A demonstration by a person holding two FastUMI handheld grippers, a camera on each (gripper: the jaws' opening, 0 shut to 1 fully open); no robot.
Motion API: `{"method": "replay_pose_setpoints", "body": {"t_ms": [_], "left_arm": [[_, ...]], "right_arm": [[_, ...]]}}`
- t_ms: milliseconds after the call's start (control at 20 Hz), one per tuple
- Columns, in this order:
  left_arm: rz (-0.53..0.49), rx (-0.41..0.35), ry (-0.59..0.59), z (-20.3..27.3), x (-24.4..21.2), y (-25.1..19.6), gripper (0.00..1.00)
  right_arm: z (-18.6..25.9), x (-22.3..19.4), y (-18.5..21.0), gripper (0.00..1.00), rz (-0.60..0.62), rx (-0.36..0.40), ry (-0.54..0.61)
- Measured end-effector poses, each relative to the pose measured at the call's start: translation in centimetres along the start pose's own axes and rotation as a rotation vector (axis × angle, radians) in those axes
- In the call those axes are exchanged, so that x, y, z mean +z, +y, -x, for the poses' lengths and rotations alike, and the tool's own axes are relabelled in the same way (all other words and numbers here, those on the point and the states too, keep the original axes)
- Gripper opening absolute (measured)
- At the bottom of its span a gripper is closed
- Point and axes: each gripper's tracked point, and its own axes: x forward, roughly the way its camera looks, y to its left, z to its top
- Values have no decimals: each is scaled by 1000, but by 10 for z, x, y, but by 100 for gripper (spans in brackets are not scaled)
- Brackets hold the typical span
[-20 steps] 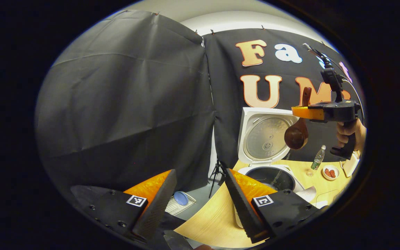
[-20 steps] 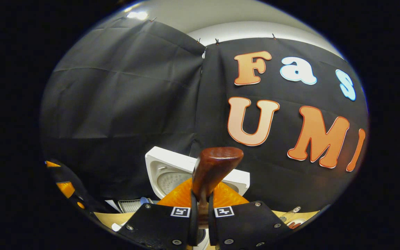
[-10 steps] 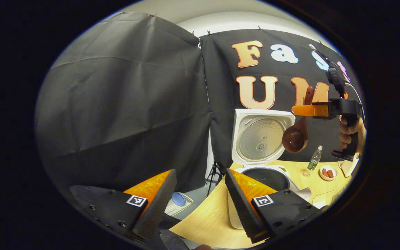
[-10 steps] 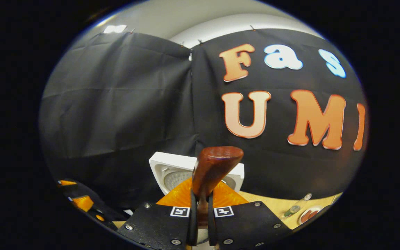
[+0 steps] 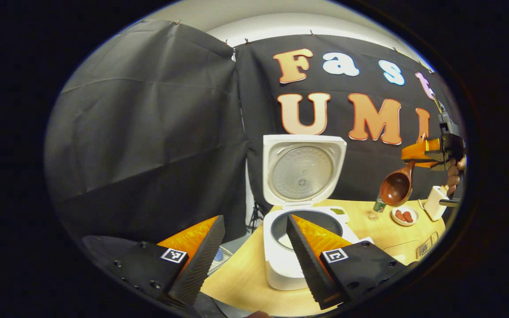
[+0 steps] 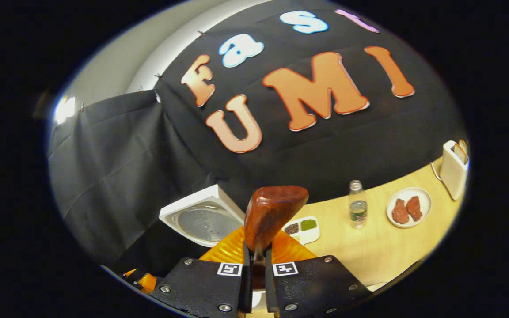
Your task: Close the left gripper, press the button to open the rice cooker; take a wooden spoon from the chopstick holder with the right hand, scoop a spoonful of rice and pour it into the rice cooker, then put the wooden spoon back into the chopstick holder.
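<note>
The white rice cooker [image 5: 287,265] stands on the wooden table with its lid [image 5: 303,170] raised and the dark inner pot showing. My left gripper [image 5: 252,260] hangs open in front of it, nothing between its fingers. Far right in the left gripper view, a hand holds my right gripper [image 5: 418,152] above the table, shut on the brown wooden spoon [image 5: 396,187], whose bowl hangs below it. In the right gripper view the spoon's handle [image 6: 270,216] sticks up between the fingers of my right gripper [image 6: 254,265], and the cooker's lid [image 6: 203,221] lies lower left.
A small plastic bottle [image 6: 357,210], a white plate with two reddish pieces [image 6: 407,207], a white divided dish of grains [image 6: 301,229] and a white holder [image 6: 453,168] stand on the table [image 6: 369,251] near the back wall. A tripod [image 5: 254,214] stands on the floor left of the table.
My right gripper has carried the spoon away from above the cooker to the right and tilted. The left gripper view has swung right, so the cooker now sits centred.
</note>
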Motion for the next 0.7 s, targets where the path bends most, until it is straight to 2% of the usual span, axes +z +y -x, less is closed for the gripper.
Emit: {"method": "replay_pose_setpoints", "body": {"t_ms": [300, 500, 700], "left_arm": [[-24, -98, -3, -3, 11, -73, 96], [-51, -138, -9, -2, 20, -109, 96], [-76, -162, -11, 8, 36, -143, 96]], "right_arm": [[36, 4, -78, 11, -92, -197, -21], [65, 1, -151, 12, -120, -410, -39], [83, 1, -188, 12, -178, -487, -70]]}}
